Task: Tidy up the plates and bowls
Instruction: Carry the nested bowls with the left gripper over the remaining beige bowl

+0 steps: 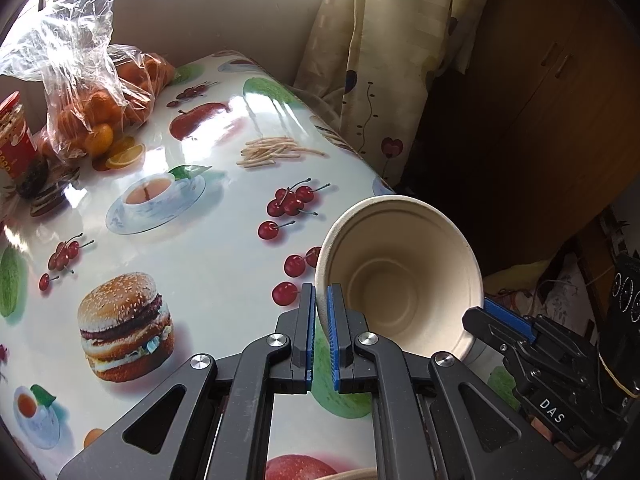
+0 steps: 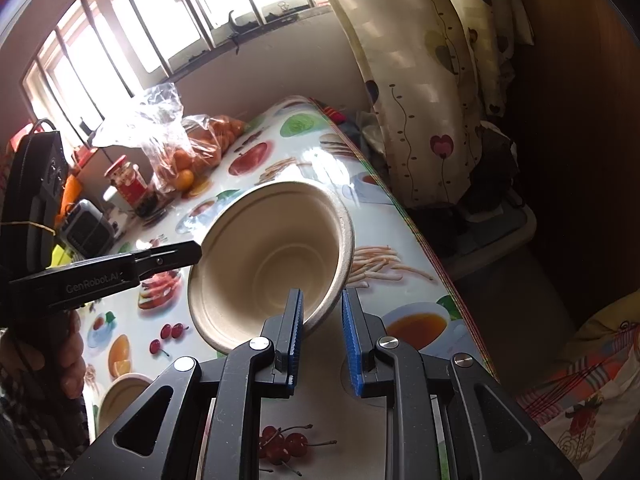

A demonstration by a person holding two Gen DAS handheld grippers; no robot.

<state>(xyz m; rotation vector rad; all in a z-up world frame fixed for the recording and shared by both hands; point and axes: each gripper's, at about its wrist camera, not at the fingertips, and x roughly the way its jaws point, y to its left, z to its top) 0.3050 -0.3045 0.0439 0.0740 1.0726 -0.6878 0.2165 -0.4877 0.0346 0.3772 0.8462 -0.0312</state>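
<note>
Above the surface (image 1: 224,256), the tilted paper bowl (image 1: 400,276) is gripped at opposite rim edges: the left claw (image 1: 321,300) is clamped on one edge, the right claw (image 2: 322,304) on the other. A plastic bag (image 1: 86,80) holds oranges.

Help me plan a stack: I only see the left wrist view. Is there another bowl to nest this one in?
Observer: Yes, a second bowl sits upright on the table, at the lower left of the right wrist view.
Operator: Is the right gripper properly on my bowl?
Observer: Its own view shows the right gripper with the rim of the bowl between its pads.
Operator: Anything else near the jar?
Observer: A small grey appliance stands beside it.
</note>
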